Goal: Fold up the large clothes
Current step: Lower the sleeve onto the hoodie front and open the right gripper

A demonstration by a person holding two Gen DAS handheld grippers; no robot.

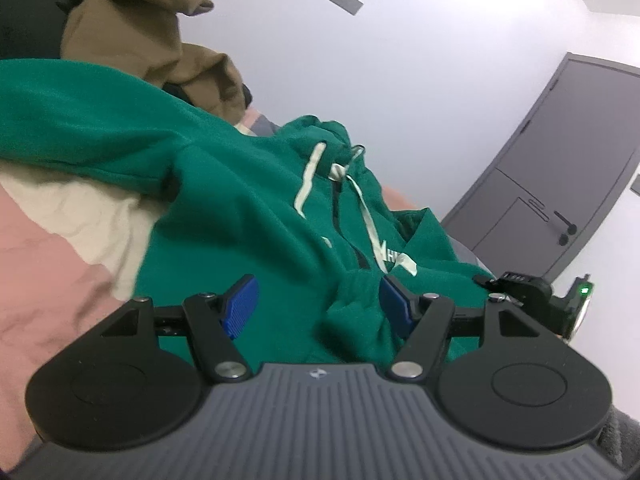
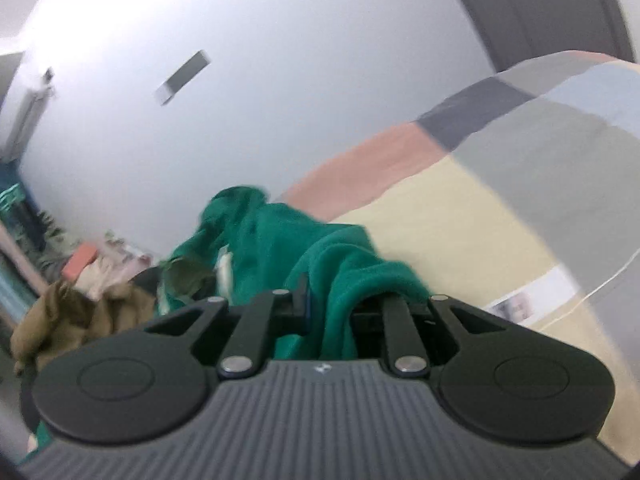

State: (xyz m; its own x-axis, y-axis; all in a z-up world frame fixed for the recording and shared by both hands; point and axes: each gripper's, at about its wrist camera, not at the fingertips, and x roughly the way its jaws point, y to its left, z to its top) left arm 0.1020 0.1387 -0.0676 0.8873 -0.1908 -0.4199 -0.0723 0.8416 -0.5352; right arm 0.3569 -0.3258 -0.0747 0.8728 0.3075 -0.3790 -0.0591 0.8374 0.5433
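My left gripper [image 1: 318,304] jaws stand spread over the green fleece hoodie [image 1: 248,200], hood pointing away, white print unreadable. My right gripper [image 2: 330,304] jaws pinch its fabric.

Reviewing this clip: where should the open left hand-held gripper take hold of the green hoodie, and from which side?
Grip the bunched ribbed fold of the green hoodie lying between the left hand-held gripper pads. Come straight forward, low over the bedspread: that fold stands up as a ridge the pads can pinch, unlike the flat chest.
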